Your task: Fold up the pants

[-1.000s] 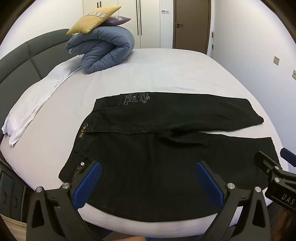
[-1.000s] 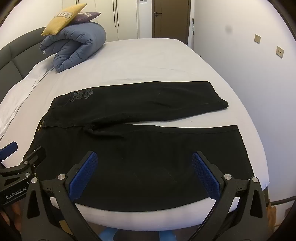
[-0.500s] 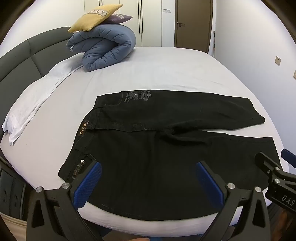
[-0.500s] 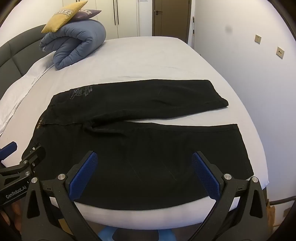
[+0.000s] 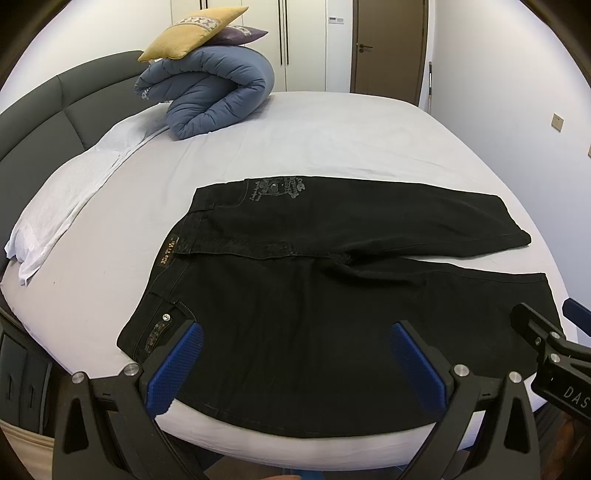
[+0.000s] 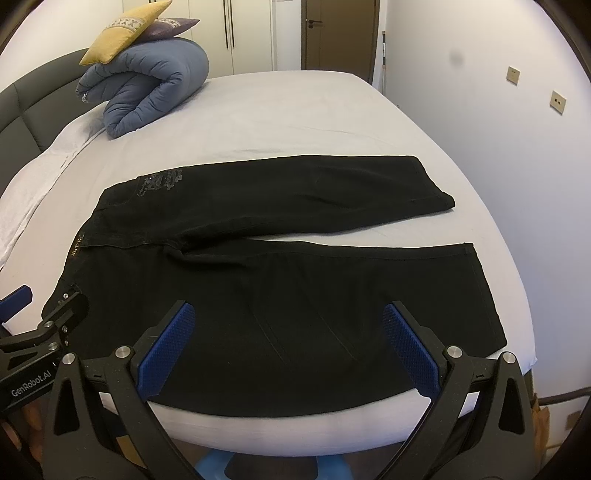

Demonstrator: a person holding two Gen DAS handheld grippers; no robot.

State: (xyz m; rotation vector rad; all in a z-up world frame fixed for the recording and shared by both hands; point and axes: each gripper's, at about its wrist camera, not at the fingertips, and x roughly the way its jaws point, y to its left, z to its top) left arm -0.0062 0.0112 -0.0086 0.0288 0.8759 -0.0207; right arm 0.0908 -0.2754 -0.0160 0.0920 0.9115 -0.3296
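Home bedroom: big bed point(image 5: 332, 147) with grey padded headboard point(image 5: 44, 122), rolled blue duvet point(image 5: 214, 96), cushions point(image 5: 192, 33), wardrobe doors point(image 5: 303, 44).

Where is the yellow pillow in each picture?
Left wrist view: the yellow satin pillow is top left of centre, on the rolled blue quilt.
Right wrist view: the pillow is at the top left, on the same quilt.
Shared landmark: the brown door.

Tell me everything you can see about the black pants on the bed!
The black pants look like denim. They lie flat and unfolded on the white bed, waistband to the left, both legs spread apart toward the right. A grey printed design marks the far hip, and a small tan label sits on the waistband. Neither gripper touches them.
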